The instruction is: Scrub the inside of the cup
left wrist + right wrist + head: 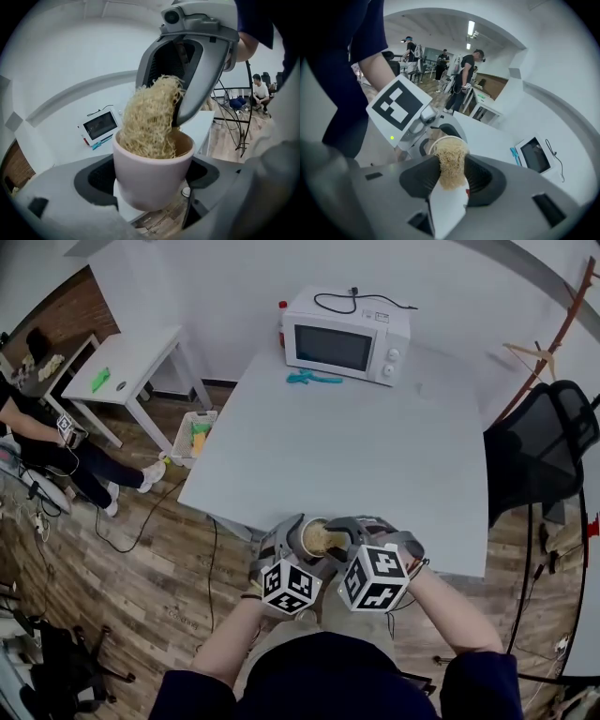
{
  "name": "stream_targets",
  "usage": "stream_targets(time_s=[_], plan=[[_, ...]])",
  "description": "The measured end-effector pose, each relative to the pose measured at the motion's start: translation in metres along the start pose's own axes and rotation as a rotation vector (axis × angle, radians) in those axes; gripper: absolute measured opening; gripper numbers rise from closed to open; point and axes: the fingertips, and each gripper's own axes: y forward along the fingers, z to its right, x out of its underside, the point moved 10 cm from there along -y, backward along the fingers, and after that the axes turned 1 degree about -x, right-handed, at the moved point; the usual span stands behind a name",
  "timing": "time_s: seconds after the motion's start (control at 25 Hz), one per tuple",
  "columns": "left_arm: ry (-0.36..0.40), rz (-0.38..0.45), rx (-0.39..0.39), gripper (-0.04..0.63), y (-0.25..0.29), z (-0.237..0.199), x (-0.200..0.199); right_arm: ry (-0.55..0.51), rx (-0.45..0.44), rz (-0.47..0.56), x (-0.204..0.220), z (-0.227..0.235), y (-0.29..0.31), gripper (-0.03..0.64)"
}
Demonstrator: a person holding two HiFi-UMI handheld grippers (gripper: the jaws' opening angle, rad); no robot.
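Pink cup clamped, scrubber dipped inside

I have the left gripper (152, 174) with its jaws closed on the sides of the pale pink cup (150, 192), mouth up, held in the air well apart from the microwave (345, 334), at the edge of the white desk (375, 456) farthest from it. My right gripper (452, 177) has its jaws pinched on a straw-coloured fibre scrubber (451, 159), whose lower end sits inside the cup while the rest stands above the rim
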Motion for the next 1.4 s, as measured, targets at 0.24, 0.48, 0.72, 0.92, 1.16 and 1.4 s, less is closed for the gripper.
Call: stream_targets(time_s=[0.24,0.48,0.72,0.92,1.16,1.4], plan=[[0.020,0.014,0.016,0.434,0.000,0.009,-0.006,-0.113,-0.039,-0.061,0.001,-0.008,0.020,0.158],[0.056,0.018,0.026,0.434,-0.002,0.016,-0.009,-0.095,-0.051,-0.077,0.004,-0.011,0.025,0.158],[0.058,0.018,0.033,0.434,-0.002,0.017,-0.006,-0.071,-0.055,-0.085,0.003,-0.012,0.029,0.158],[0.062,0.018,0.033,0.434,-0.002,0.016,-0.005,-0.016,-0.062,-0.083,0.004,-0.011,0.031,0.156],[0.058,0.025,0.020,0.434,-0.001,0.014,-0.006,0.216,-0.088,-0.062,0.006,0.001,0.030,0.156],[0.066,0.029,0.003,0.434,-0.001,0.012,-0.007,0.493,-0.091,-0.058,0.010,0.011,0.029,0.156]])
